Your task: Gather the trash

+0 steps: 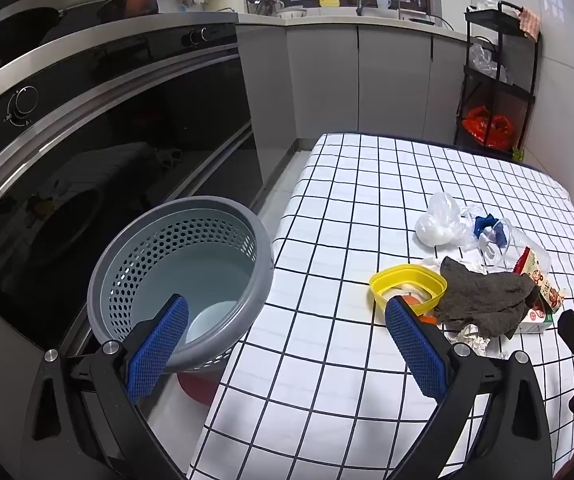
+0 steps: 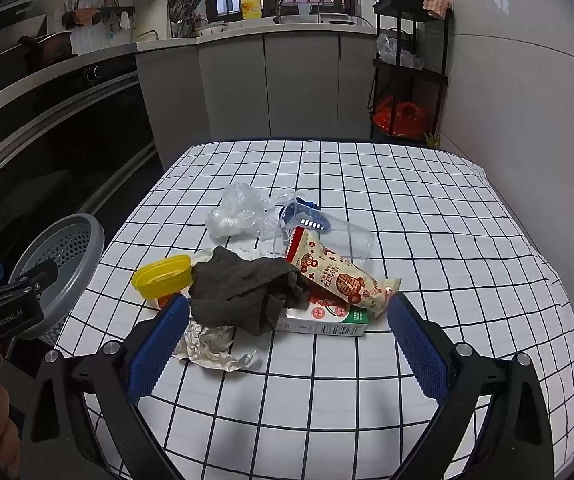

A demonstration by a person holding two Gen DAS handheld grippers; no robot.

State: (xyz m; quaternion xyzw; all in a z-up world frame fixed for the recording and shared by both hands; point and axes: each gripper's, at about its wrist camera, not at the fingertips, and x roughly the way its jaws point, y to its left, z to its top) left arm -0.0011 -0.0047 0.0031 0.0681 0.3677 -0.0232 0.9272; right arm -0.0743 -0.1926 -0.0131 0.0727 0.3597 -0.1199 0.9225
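A heap of trash lies on the checked tablecloth (image 2: 407,208): a grey rag (image 2: 243,292), a yellow tub (image 2: 162,276), crumpled foil (image 2: 211,348), a snack packet (image 2: 339,272) on a white carton (image 2: 327,322), a clear cup (image 2: 343,236) and a clear plastic bag (image 2: 239,210). The rag (image 1: 483,300) and yellow tub (image 1: 407,286) also show in the left wrist view. A grey perforated basket (image 1: 179,276) stands left of the table, with something white at its bottom. My left gripper (image 1: 287,344) is open and empty between basket and heap. My right gripper (image 2: 287,340) is open and empty just before the heap.
A black oven front (image 1: 87,168) runs along the left behind the basket. Grey cabinets (image 2: 287,88) and a black shelf rack (image 2: 411,64) with a red bag stand beyond the table. A white wall (image 2: 527,120) borders the right side.
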